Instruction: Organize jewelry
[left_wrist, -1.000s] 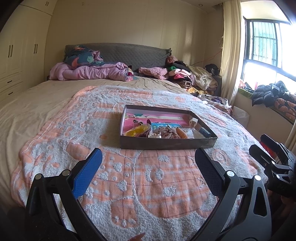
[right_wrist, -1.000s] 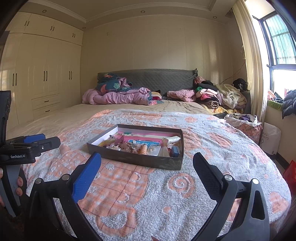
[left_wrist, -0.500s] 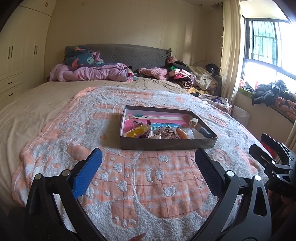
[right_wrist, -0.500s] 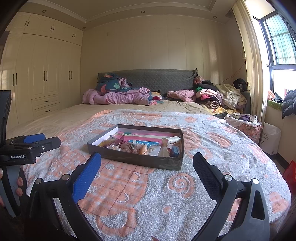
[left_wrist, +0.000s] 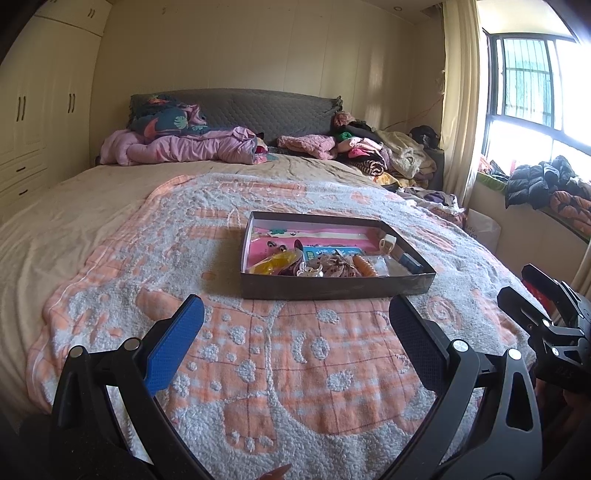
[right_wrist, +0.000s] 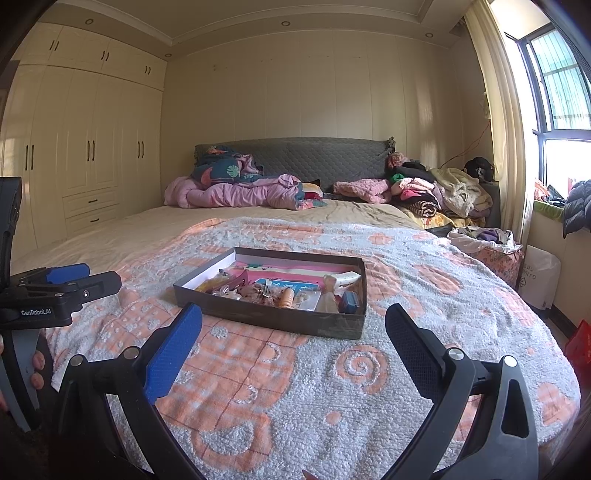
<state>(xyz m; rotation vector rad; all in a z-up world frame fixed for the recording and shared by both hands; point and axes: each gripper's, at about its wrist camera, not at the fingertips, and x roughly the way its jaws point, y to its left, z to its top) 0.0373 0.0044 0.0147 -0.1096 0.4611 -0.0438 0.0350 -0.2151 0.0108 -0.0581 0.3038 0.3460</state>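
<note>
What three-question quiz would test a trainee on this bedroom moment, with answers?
1. True or false: the left claw is shut on something.
2. Where does the box of trinkets sit: A) on the blanket, B) on the windowsill, C) on the floor?
3. Fill in: the orange item lies ____ the box.

Key:
1. False; it stands open and empty, as does the right claw.
2. A.
3. Inside.
</note>
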